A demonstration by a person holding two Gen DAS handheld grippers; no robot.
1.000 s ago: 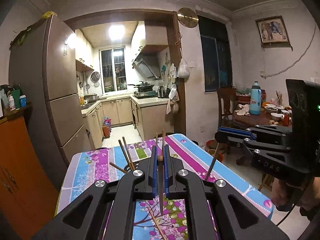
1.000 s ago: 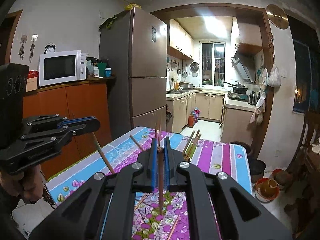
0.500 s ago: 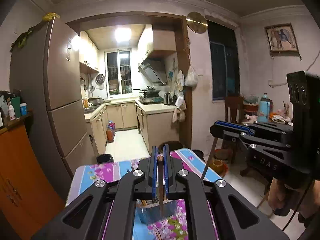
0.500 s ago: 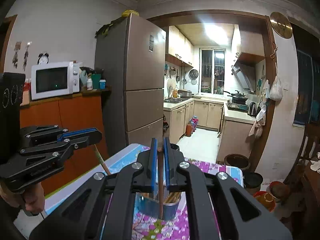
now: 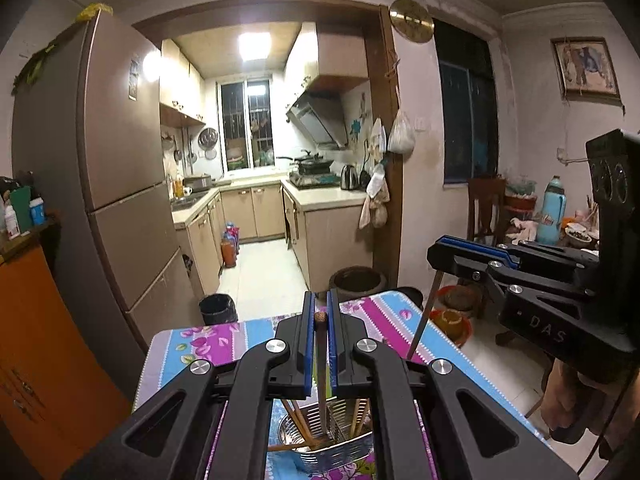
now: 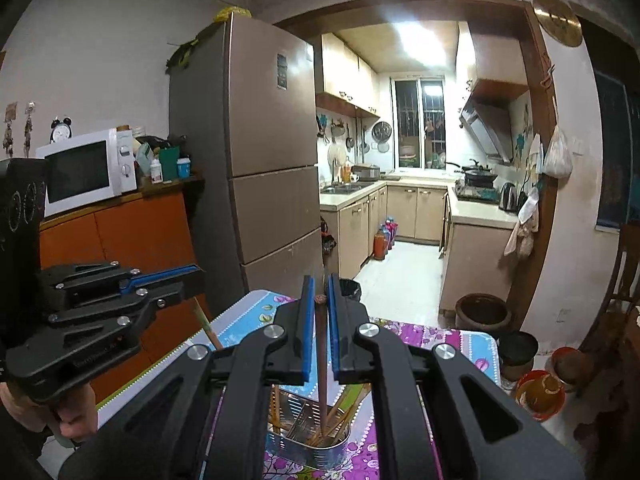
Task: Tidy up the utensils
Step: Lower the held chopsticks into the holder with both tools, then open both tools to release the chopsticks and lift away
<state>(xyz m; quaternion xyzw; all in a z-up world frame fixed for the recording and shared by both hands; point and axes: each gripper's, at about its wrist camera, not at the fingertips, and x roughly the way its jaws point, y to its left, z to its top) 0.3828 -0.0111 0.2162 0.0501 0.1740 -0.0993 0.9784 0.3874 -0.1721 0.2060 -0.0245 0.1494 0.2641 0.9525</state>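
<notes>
My left gripper (image 5: 319, 316) is shut on a brown chopstick (image 5: 321, 364) that hangs down with its tip inside a steel utensil holder (image 5: 332, 446). My right gripper (image 6: 319, 300) is shut on another brown chopstick (image 6: 322, 360) whose tip is also down in the holder (image 6: 308, 440). The holder stands on the floral tablecloth and has several chopsticks in it. Each gripper shows in the other's view, the right one (image 5: 440, 254) and the left one (image 6: 192, 276), both above the holder.
The table with the floral cloth (image 5: 192, 340) ends close ahead. An orange cabinet (image 6: 132, 232) and a fridge (image 6: 264, 168) stand left. A black bin (image 5: 218, 308), a brown pot (image 6: 482, 312) and red bowls (image 6: 538, 392) sit on the floor.
Both grippers have risen and moved back over the holder, each carrying its chopstick. The loose chopsticks seen on the table a second ago are out of view.
</notes>
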